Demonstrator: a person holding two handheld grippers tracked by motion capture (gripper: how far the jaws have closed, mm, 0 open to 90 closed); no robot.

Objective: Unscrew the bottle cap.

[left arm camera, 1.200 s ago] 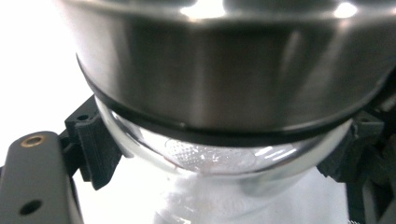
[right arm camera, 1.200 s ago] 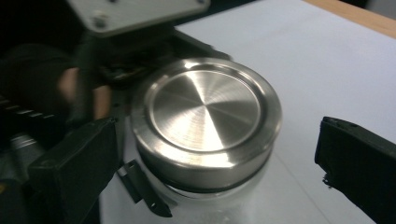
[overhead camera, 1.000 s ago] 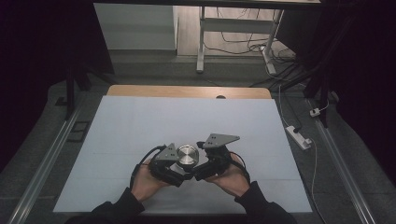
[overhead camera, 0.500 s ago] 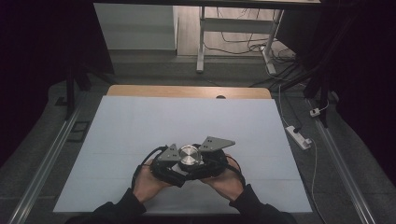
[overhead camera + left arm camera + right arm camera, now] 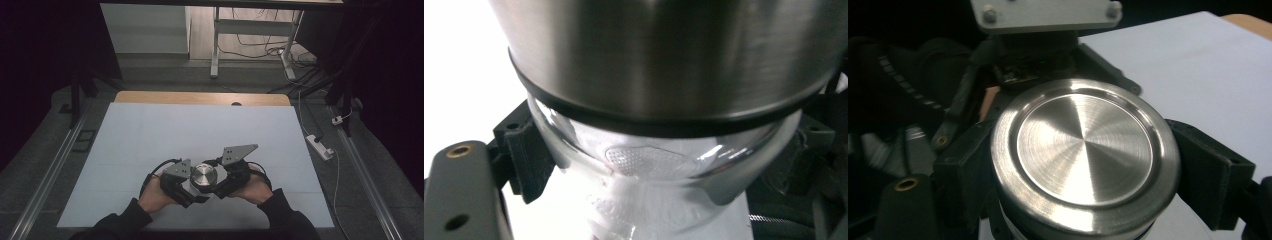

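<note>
Two grippers meet at one glass jar (image 5: 202, 182) near the 6 o'clock edge of the white surface (image 5: 200, 130). The left gripper (image 5: 186, 186) is clamped on the clear glass body below the lid, as the left gripper view shows: glass wall (image 5: 664, 170) pressed between dark fingers (image 5: 524, 150). The right gripper (image 5: 220, 184) has just been closing; in the right gripper view its black fingers (image 5: 1210, 175) bracket the brushed steel lid (image 5: 1084, 150) at 3 and 9 o'clock, apparently pressing its rim. Judged status: both grasps are set, body held and lid gripped. The lid sits fully seated on the jar with no gap visible, so twisting it off remains undone.
</note>
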